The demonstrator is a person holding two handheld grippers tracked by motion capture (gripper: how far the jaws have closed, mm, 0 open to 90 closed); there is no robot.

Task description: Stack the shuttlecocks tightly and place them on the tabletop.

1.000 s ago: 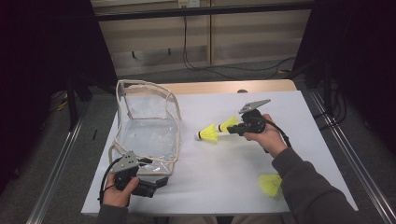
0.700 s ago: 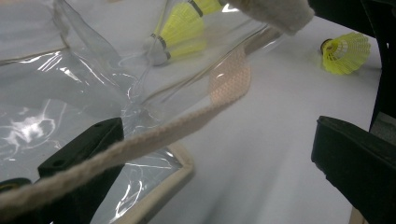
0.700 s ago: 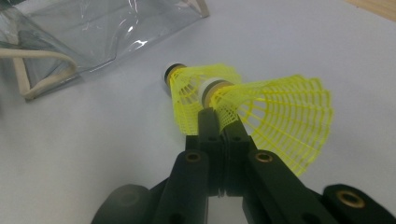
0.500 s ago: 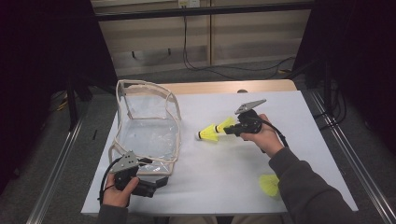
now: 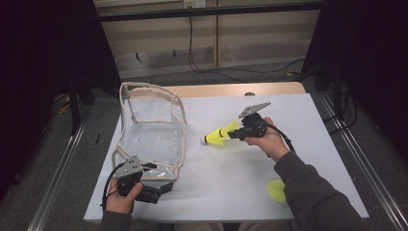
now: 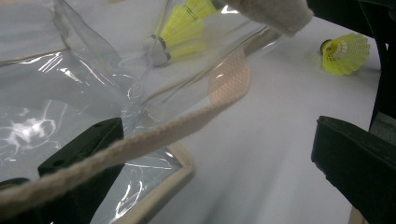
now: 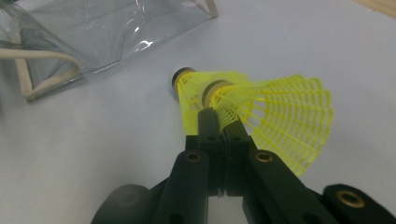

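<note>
Two nested yellow shuttlecocks (image 5: pixel 220 135), net-like plastic skirts with pale cork heads ringed in black, are held clear of the white bench (image 5: pixel 231 178) by the right gripper (image 5: pixel 235 134), whose jaws are closed tight on the skirt edge. The long axis lies nearly level, heads pointing left toward the clear plastic pouch (image 5: pixel 153 134). A third shuttlecock (image 5: pixel 275 189) lies near the right sleeve. The pouch's cream-trimmed near edge is between the parted jaws of the left gripper (image 5: pixel 166 187); a grip cannot be told.
</note>
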